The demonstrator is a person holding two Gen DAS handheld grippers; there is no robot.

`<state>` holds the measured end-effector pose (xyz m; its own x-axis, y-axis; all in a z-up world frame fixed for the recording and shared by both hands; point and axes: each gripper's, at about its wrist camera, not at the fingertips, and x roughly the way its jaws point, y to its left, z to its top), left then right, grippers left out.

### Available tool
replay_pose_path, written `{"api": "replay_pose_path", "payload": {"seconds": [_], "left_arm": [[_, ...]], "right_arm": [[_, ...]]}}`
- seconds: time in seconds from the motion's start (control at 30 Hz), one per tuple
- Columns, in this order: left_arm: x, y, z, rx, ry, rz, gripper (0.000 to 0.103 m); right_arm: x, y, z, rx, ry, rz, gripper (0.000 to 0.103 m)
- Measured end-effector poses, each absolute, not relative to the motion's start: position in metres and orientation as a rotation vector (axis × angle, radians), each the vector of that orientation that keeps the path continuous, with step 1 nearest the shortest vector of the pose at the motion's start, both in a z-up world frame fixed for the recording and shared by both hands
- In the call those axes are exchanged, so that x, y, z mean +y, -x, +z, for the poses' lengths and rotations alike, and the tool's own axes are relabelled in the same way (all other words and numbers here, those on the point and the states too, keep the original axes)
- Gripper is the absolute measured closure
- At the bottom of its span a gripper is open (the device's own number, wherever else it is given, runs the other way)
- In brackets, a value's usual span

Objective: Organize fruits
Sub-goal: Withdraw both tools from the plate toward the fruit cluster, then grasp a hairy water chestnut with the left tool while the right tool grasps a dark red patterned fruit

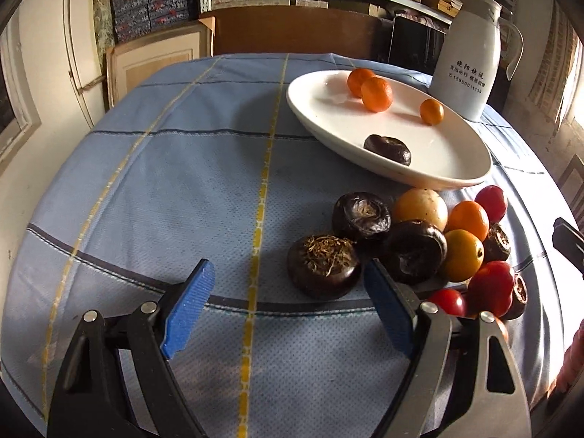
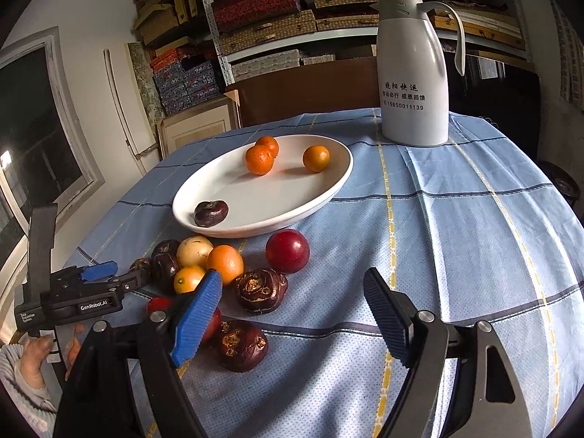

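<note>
Sorting the loose fruit onto the white plate (image 1: 303, 109) is the job, and both tongs stand wide with nothing between their pads. The left gripper (image 1: 288, 295) hovers low over the blue checked tablecloth (image 1: 164, 200); the nearest dark water chestnut (image 1: 323, 272) lies just ahead of it, close to the inner side of its right pad. I judge this is the piece to take next. To do it well, the left gripper should shift a little to its right so the chestnut sits centred between the pads, then close slowly on the flat sides, because the skin looks smooth and the piece may roll. The neighbour chestnut (image 1: 414, 250) is almost touching, so the right pad must slide between them gently.

The plate is farther ahead and to the right of the left gripper, and it already holds three small oranges (image 1: 377, 94) and one chestnut (image 1: 388, 149).

The right wrist view shows what the left cannot: two more chestnuts (image 2: 260, 290) directly ahead of the right gripper (image 2: 292, 304), near its left pad, a red plum (image 2: 287, 250) standing apart, and the white jug (image 2: 414, 73) complete behind the plate.
</note>
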<state>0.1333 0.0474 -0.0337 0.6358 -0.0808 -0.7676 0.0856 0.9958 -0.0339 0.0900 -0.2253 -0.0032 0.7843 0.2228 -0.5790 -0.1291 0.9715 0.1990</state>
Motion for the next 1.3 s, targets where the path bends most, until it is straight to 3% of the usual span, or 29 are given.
{"api": "replay_pose_path", "payload": {"seconds": [0.1, 0.2, 0.23, 0.27, 0.63, 1.07, 1.2, 1.3], "left_arm": [[0.046, -0.141, -0.039, 0.906, 0.008, -0.127, 0.029], [0.042, -0.142, -0.038, 0.900, -0.011, -0.135, 0.042], [0.042, -0.142, -0.038, 0.896, -0.010, -0.143, 0.055], [0.042, -0.141, -0.037, 0.890, -0.009, -0.150, 0.060], [0.059, -0.133, -0.030, 0.873, 0.058, -0.122, 0.060], [0.050, -0.134, -0.035, 0.898, 0.016, -0.134, 0.060], [0.048, -0.134, -0.036, 0.899, -0.002, -0.131, 0.060], [0.047, -0.133, -0.036, 0.899, -0.011, -0.129, 0.060]], "right_arm": [[-0.225, -0.090, -0.004, 0.646, -0.147, 0.192, 0.022], [-0.223, -0.091, -0.005, 0.652, -0.144, 0.197, 0.022], [-0.223, -0.091, -0.005, 0.655, -0.145, 0.199, 0.022], [-0.223, -0.091, -0.006, 0.658, -0.146, 0.201, 0.022], [-0.228, -0.097, -0.016, 0.746, -0.214, 0.286, 0.022], [-0.201, -0.085, -0.029, 0.814, -0.052, 0.289, 0.027], [-0.188, -0.088, -0.036, 0.849, 0.018, 0.309, 0.035], [-0.188, -0.090, -0.037, 0.863, 0.008, 0.332, 0.047]]}}
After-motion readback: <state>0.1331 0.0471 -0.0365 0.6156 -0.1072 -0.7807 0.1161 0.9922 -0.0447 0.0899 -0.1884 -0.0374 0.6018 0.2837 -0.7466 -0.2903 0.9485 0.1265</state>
